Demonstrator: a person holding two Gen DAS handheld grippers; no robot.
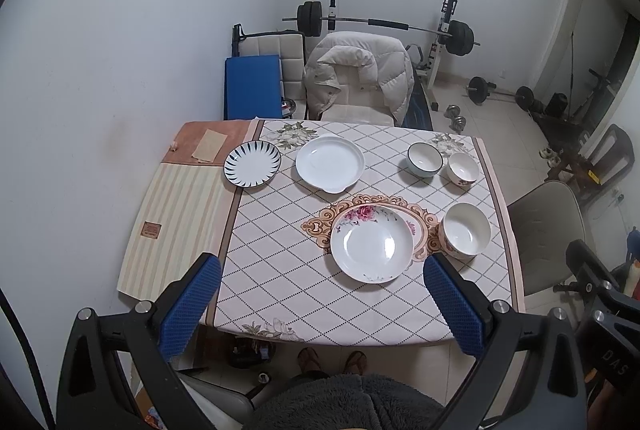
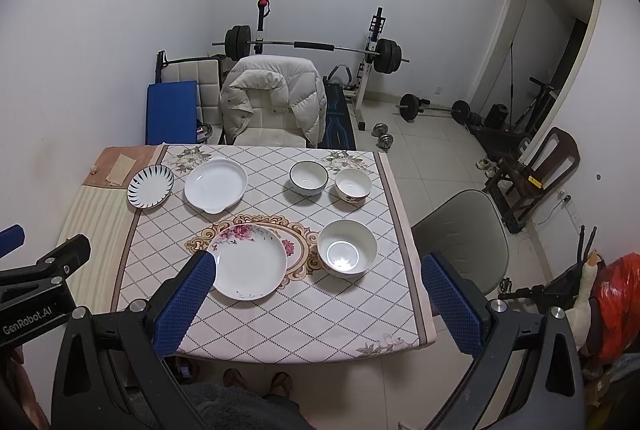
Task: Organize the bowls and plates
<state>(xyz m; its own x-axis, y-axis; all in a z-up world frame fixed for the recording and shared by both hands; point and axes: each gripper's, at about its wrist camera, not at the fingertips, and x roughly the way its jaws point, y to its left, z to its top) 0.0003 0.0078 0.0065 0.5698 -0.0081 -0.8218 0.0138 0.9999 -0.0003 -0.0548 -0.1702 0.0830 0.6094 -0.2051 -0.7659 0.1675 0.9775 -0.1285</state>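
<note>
Three plates and three bowls lie apart on the table. At the far left is a blue-striped plate (image 1: pixel 252 163) (image 2: pixel 151 187), with a plain white plate (image 1: pixel 330 162) (image 2: pixel 215 184) beside it. A floral plate (image 1: pixel 372 242) (image 2: pixel 249 261) sits nearest me. A dark-rimmed bowl (image 1: pixel 425 159) (image 2: pixel 308 177) and a small floral bowl (image 1: pixel 463 168) (image 2: pixel 353 186) stand far right. Close to the right edge stands a large white bowl (image 1: pixel 466 230) (image 2: pixel 347 248). My left gripper (image 1: pixel 322 304) hovers open high above the near edge. My right gripper (image 2: pixel 320 304) is open too, and empty.
The table (image 1: pixel 280 282) has a diamond-pattern cloth and butts the wall on the left. A chair with a white jacket (image 1: pixel 360 79) stands behind it, a grey chair (image 2: pixel 460 238) to the right. A barbell rack (image 2: pixel 312 47) fills the back. A person's feet (image 1: pixel 332 360) show below the near edge.
</note>
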